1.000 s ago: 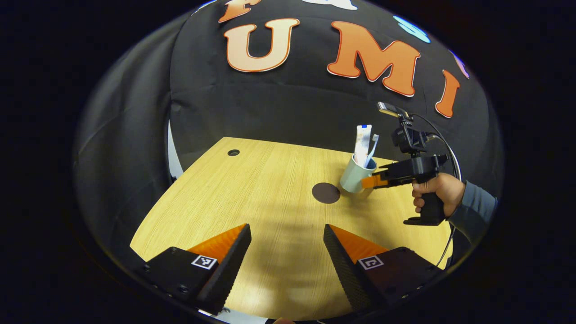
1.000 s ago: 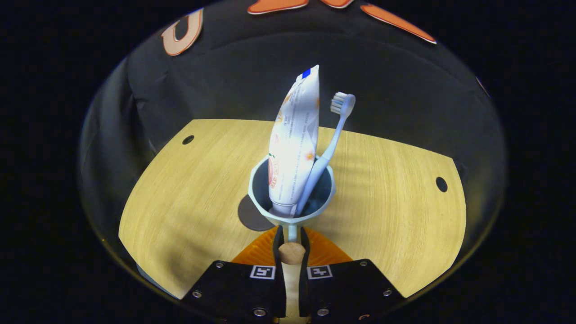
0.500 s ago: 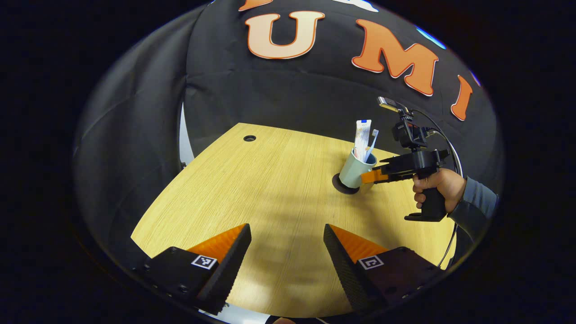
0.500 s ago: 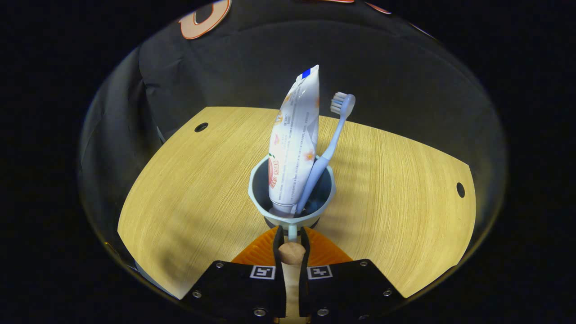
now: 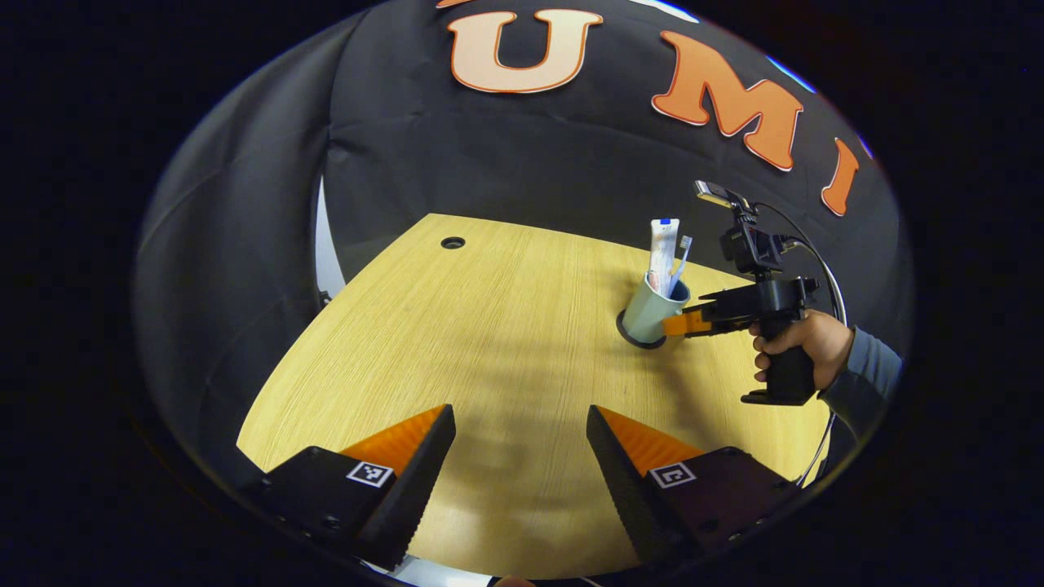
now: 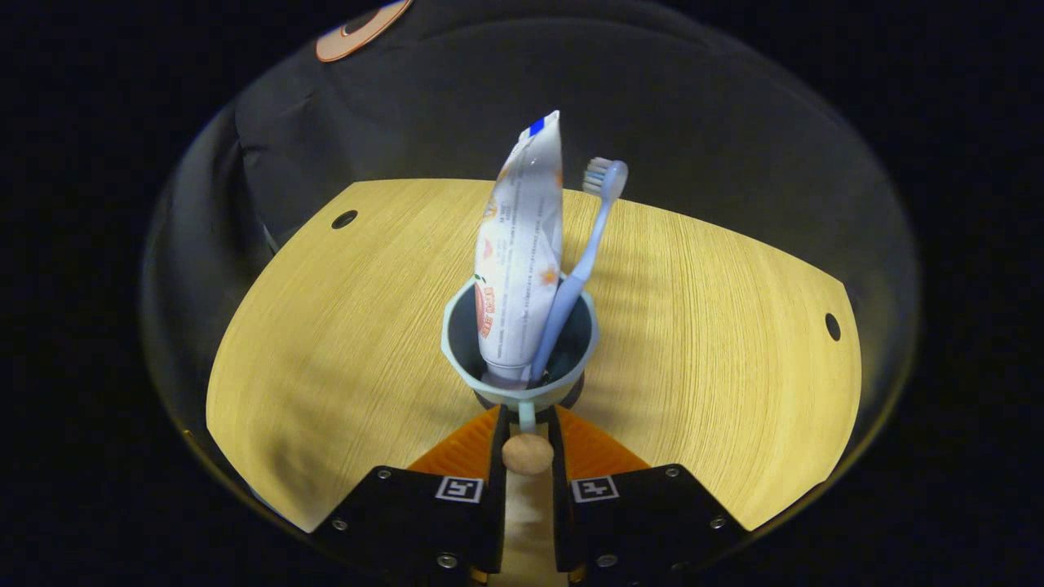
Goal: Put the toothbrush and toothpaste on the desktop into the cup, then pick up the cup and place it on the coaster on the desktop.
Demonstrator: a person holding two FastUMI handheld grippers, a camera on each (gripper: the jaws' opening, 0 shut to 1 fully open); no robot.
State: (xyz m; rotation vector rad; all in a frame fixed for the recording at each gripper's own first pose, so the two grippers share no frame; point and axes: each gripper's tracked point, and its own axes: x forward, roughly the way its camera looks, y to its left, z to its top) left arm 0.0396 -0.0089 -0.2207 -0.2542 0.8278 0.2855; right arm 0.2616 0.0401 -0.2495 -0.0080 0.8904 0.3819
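Nearly done, by the look of it. From the left gripper view, the cup (image 5: 650, 313) stands upright toward the table's far right edge, with the toothpaste (image 5: 662, 254) and toothbrush (image 5: 679, 262) both sticking out of its mouth. A dark rim of coaster (image 5: 630, 337) shows under its base, so the cup seems to sit on it, though I cannot tell whether its full weight is down. The right gripper (image 5: 677, 324), held by a hand (image 5: 795, 346), reaches to the cup's near side. The left gripper (image 5: 519, 456) hangs wide open and empty over the table's near edge.

From the right gripper view, the right gripper (image 6: 527, 424) has its jaws close together on the cup's handle (image 6: 527, 416), a round knob between them. The toothpaste (image 6: 519, 261) leans left, the toothbrush (image 6: 575, 277) right. What seems left is letting go and backing off.

The table (image 6: 326, 342) is pale wood grain with small round holes near its far corners; black cloth walls (image 5: 245, 204) close the booth.
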